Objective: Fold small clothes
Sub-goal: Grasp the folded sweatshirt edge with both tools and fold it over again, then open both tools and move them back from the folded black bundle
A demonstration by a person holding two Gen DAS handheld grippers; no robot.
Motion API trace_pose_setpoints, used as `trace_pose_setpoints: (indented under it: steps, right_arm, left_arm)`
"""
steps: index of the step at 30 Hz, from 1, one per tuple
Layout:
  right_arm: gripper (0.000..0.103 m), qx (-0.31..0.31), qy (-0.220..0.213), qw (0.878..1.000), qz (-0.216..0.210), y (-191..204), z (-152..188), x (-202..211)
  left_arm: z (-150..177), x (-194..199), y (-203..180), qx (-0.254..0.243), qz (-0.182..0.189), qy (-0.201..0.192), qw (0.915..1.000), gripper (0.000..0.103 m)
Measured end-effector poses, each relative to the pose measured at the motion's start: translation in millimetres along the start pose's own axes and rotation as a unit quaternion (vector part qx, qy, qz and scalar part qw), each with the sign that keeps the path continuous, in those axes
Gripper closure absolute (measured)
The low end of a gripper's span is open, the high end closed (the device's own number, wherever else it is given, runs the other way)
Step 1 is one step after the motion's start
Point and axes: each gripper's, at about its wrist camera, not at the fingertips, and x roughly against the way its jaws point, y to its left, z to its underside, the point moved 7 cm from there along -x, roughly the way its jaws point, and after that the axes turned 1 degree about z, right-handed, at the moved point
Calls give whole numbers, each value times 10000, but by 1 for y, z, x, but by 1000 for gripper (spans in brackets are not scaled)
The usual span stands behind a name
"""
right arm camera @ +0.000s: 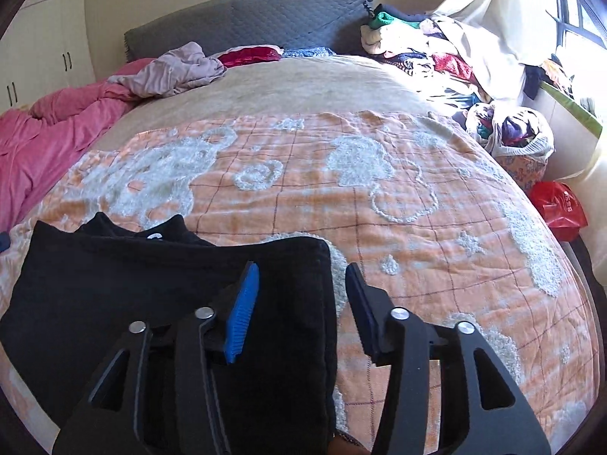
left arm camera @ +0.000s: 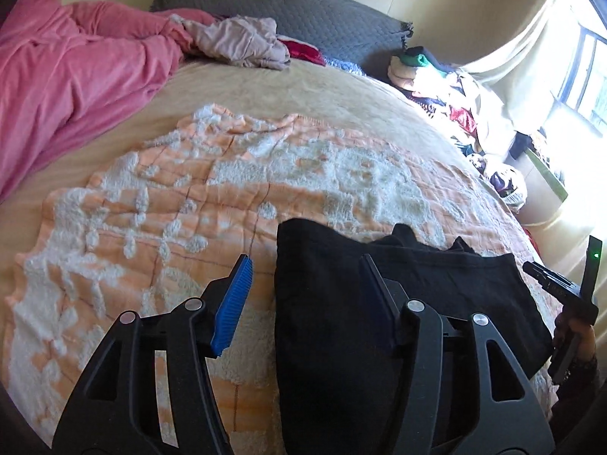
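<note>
Hovering with jaws apart and gripping nothing, left gripper [left arm camera: 305,295] and right gripper [right arm camera: 303,303] over opposite side edges of the folded black fabric garment [left arm camera: 398,303], lying flat near the front edge of the orange-and-white tufted blanket [right arm camera: 379,208], apparently released after a fold.

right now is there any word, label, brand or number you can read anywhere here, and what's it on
None can be read.
red plastic bag beside the bed: dark print, too small and blurred to read.
black garment on the orange blanket: a small white mark at its neck, mostly hidden, not legible.
right claw, seen from the left wrist view: faint marking on its body, too blurred to read.
</note>
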Motion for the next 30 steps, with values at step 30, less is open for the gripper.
trace_pose_setpoints:
  steps: [30]
  right_arm:
    - [15,176,0,9997,-188,44,19,51]
  left_arm:
    - [35,17,-32,-307,-82,428,9986,28]
